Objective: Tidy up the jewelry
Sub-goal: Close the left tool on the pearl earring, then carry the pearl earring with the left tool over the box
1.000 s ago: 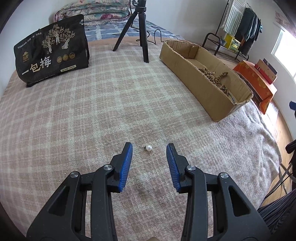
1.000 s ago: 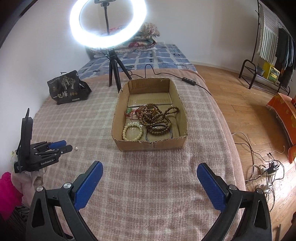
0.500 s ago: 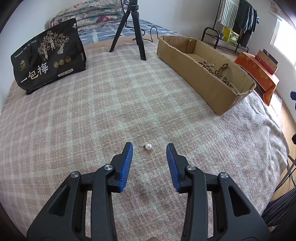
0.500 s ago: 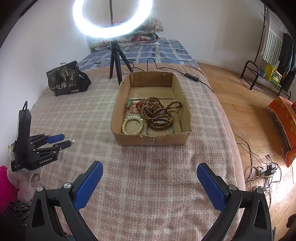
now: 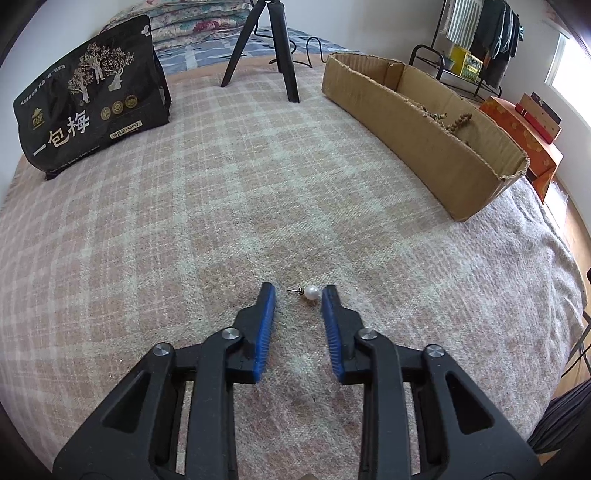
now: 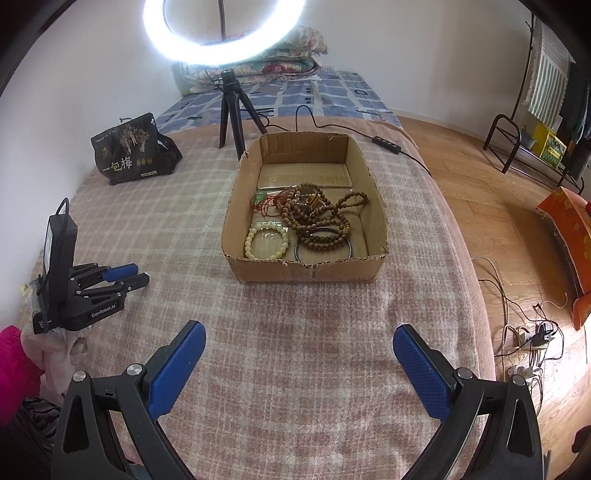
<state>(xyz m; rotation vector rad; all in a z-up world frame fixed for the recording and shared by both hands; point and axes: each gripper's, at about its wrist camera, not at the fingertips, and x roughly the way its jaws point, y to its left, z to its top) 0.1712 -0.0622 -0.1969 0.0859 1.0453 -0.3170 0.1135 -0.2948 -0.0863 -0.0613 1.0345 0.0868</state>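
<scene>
Left wrist view: my left gripper (image 5: 298, 293) points down at a pink-and-cream plaid blanket (image 5: 207, 206). A pearl stud earring (image 5: 309, 292) lies on the blanket between the blue pads; pearl sits just inside the right pad, thin post points toward 9 o'clock. Jaws have just been closing in on it, but gaps show on both sides, so nothing is gripped yet. I can't tell if the pearl brushes the right pad.

At 2 o'clock sits a cardboard box (image 5: 424, 122), seen edge-on; its near wall hides almost all contents, only a bit of brown bead strand peeks over. At 10 o'clock, a black bag w/ printed trees and Chinese characters (image 5: 88, 96). At 12, tripod legs (image 5: 277, 48), top cut off by the frame.

Right wrist view: my right gripper (image 6: 299, 360) hangs over the blanket w/ jaws spread wide, nothing between them. At 12 o'clock the same box (image 6: 306, 271), open top: brown wooden bead strands (image 6: 317, 218), a cream bead bracelet (image 6: 266, 242), a dark bangle (image 6: 323, 243) partly under the beads, red and green cords (image 6: 266, 201) hard to make out. Above, a lit ring light (image 6: 225, 33), cropped at top. At 9 o'clock the left gripper (image 6: 142, 275) is seen side-on; the earring is too small to spot here. A pink sleeve (image 6: 13, 373) is cut off at the left edge.
</scene>
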